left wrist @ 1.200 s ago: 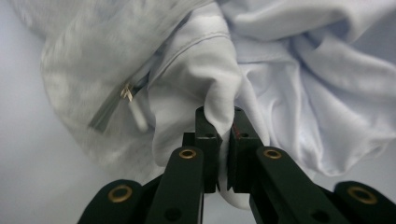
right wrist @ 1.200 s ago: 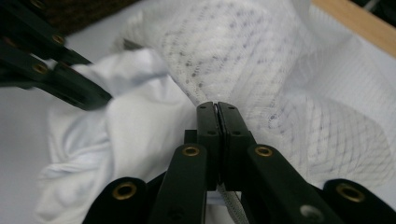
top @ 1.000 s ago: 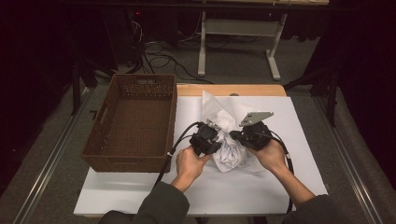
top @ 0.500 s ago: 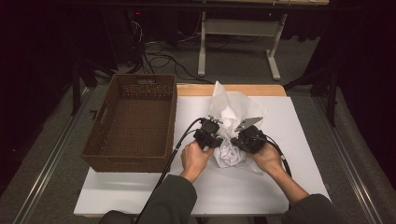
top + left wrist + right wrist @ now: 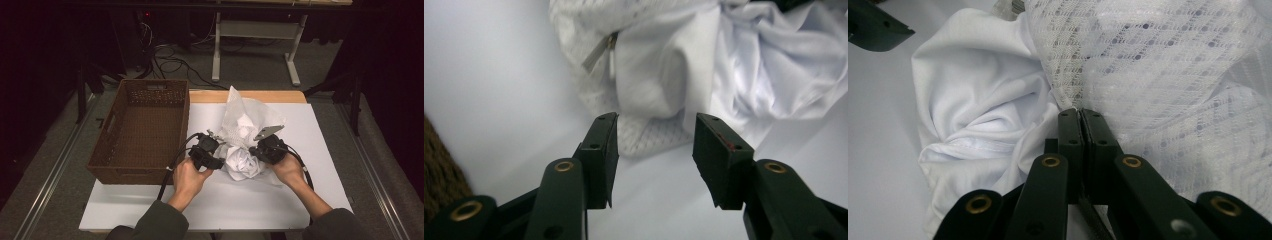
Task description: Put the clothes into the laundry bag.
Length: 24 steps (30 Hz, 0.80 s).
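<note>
A white mesh laundry bag (image 5: 248, 116) stands crumpled at the middle of the white table (image 5: 280, 205), with a white garment (image 5: 242, 164) bunched at its mouth. My right gripper (image 5: 258, 150) is shut on the bag's mesh edge (image 5: 1173, 75), right beside the garment (image 5: 983, 100). My left gripper (image 5: 218, 151) sits on the bundle's left. Its jaws have just been opening and stand apart with nothing pinched between them. The bag's lower edge (image 5: 644, 142) and its zipper pull (image 5: 596, 52) lie just past the left gripper (image 5: 656, 122) tips.
A brown wicker basket (image 5: 135, 172) stands empty on the left of the table, close to my left hand (image 5: 187, 177). Bare white tabletop lies in front of the bundle and to its right. Beyond the far edge are a desk frame (image 5: 216, 45) and floor cables.
The left gripper has opened, let go of the bundle and drawn back to the left. The mesh bag stands taller than a second ago. The right gripper stays clamped on it.
</note>
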Tool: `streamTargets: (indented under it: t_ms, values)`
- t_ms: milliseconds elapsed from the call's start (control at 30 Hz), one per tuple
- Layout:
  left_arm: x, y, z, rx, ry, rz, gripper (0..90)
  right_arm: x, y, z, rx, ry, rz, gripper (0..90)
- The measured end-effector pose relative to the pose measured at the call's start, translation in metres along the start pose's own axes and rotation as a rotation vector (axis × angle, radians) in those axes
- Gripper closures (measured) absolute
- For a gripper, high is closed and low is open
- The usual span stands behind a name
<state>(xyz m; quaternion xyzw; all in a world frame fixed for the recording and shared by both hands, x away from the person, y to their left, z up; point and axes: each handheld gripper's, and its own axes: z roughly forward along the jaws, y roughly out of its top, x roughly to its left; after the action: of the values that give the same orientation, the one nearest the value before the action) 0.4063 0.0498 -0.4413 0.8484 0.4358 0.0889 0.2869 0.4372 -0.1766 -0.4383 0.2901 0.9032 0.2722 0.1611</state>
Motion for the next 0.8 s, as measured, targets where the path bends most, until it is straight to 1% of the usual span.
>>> streamTargets:
  t_ms: [33, 100, 167, 233, 333, 433, 467, 500, 533, 567, 633, 733, 800]
  values:
    - [0.001, -0.002, 0.003, 0.017, 0.002, 0.0, 53.9, 0.0, 0.0, 0.0, -0.004, 0.0, 0.006, 88.6]
    - [0.002, -0.006, 0.013, 0.046, 0.01, -0.005, 55.2, 0.0, 0.0, 0.0, 0.0, -0.001, -0.002, 88.5]
    - [0.004, -0.008, 0.024, 0.068, 0.007, -0.02, 55.4, 0.0, 0.0, 0.0, -0.001, -0.003, -0.006, 88.4]
    - [0.006, -0.008, 0.036, 0.086, 0.014, -0.028, 55.1, 0.0, 0.0, -0.001, 0.001, 0.002, -0.003, 88.3]
    - [0.008, -0.007, 0.047, 0.088, 0.016, -0.046, 54.9, -0.001, -0.001, -0.002, -0.006, 0.003, 0.001, 88.2]
    - [0.009, -0.007, 0.054, 0.073, 0.007, -0.071, 55.0, 0.0, -0.001, -0.002, -0.012, 0.004, 0.007, 88.0]
    - [0.01, -0.006, 0.056, 0.066, 0.005, -0.076, 55.2, 0.0, -0.001, -0.003, -0.01, 0.004, 0.006, 87.8]
    - [0.011, -0.006, 0.057, 0.068, 0.013, -0.065, 56.2, 0.0, -0.001, -0.003, -0.006, 0.007, 0.01, 87.6]
    - [0.011, -0.006, 0.06, 0.074, 0.022, -0.065, 57.8, 0.0, -0.001, -0.003, -0.007, 0.01, 0.012, 87.2]
    - [0.01, -0.006, 0.061, 0.069, 0.038, -0.058, 60.0, -0.001, -0.001, -0.003, -0.011, 0.01, 0.014, 86.6]
    - [0.01, -0.006, 0.061, 0.07, 0.055, -0.046, 66.5, -0.001, -0.001, -0.003, -0.021, 0.007, 0.016, 84.0]
    - [0.011, -0.007, 0.06, 0.076, 0.042, -0.035, 79.7, 0.001, 0.0, -0.007, -0.039, 0.008, 0.032, 78.5]
    - [0.01, -0.007, 0.06, 0.081, 0.031, -0.027, 87.2, 0.004, 0.001, -0.011, -0.055, 0.002, 0.031, 74.0]
